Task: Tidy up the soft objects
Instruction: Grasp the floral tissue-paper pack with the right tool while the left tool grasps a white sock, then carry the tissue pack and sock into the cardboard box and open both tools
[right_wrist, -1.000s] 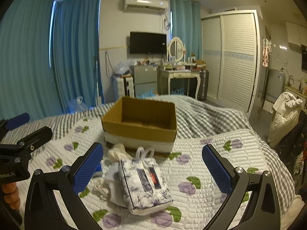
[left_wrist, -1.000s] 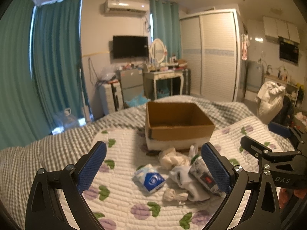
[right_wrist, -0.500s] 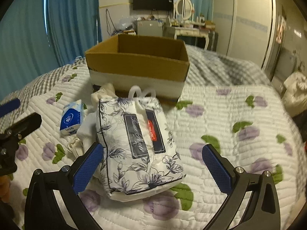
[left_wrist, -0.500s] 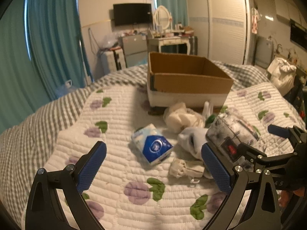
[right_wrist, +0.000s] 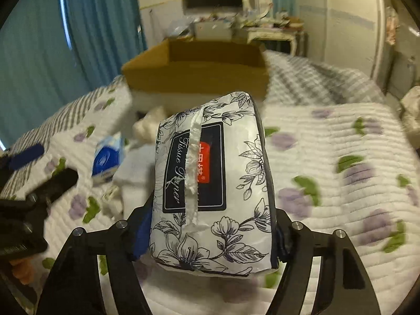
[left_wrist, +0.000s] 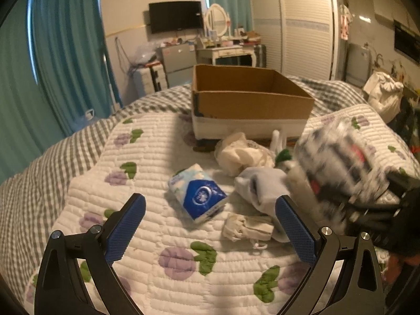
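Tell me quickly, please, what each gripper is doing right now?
Left gripper: open, holding nothing.
Right gripper: shut on the floral tissue pack.

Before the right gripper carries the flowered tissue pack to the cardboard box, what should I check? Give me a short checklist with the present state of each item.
1. Right gripper shut on the flowered tissue pack: ok.
2. Pack lifted clear of the quilt: cannot tell, picture is blurred.
3. Cardboard box open on top: ok.
4. Box has free room inside: cannot tell, its floor is hidden.
5. Left gripper open and holding nothing: ok.
6. Blue tissue pack lies apart from the carried pack: ok.
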Action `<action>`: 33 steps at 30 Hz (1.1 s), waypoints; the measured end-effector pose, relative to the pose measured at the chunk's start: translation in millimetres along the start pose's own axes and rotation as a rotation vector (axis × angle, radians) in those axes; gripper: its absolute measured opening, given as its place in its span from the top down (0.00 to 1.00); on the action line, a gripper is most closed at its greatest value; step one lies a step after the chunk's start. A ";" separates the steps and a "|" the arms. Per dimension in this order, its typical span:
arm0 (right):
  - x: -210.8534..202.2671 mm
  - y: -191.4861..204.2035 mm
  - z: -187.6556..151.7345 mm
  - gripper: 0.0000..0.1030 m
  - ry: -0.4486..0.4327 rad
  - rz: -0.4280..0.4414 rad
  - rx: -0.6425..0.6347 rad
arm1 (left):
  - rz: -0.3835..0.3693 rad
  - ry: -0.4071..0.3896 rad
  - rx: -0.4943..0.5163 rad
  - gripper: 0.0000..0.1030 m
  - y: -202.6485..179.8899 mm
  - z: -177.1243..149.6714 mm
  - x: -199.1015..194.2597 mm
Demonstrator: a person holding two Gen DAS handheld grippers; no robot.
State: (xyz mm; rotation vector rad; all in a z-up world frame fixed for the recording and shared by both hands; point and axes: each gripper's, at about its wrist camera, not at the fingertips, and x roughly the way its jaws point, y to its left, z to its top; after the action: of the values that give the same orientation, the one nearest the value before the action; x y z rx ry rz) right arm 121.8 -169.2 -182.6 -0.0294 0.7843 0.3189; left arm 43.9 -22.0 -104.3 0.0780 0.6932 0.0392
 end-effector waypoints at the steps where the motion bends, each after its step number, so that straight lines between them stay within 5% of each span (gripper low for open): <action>1: -7.8 -6.1 2.9 0.33 -0.022 -0.010 0.013 | -0.004 0.001 0.015 0.01 -6.5 -0.1 0.0; 8: -25.0 -43.4 17.1 0.33 -0.066 -0.098 0.041 | -0.068 0.025 0.036 0.05 -43.1 2.3 22.5; 13: -16.8 -63.6 15.5 0.33 -0.042 -0.057 0.092 | -0.031 0.063 0.053 0.06 -58.2 8.3 59.6; 15: -12.4 -63.5 12.9 0.33 -0.030 -0.048 0.088 | -0.029 0.079 0.056 0.13 -60.4 8.2 69.3; 19: -7.2 -61.5 12.6 0.33 -0.019 -0.025 0.081 | -0.078 0.149 0.065 0.43 -64.2 4.5 90.5; 25: -10.4 -61.8 8.4 0.33 -0.031 -0.030 0.088 | -0.122 0.139 0.059 0.62 -59.2 3.3 76.3; 33: -35.0 -59.3 7.2 0.33 -0.076 -0.057 0.087 | -0.147 0.055 0.029 0.62 -45.3 17.9 26.5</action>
State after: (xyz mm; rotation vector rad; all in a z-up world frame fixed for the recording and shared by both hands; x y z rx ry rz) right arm 121.0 -234.1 -158.5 0.0421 0.7203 0.2300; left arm 76.2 -66.5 -111.3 0.0533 0.7530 -0.1100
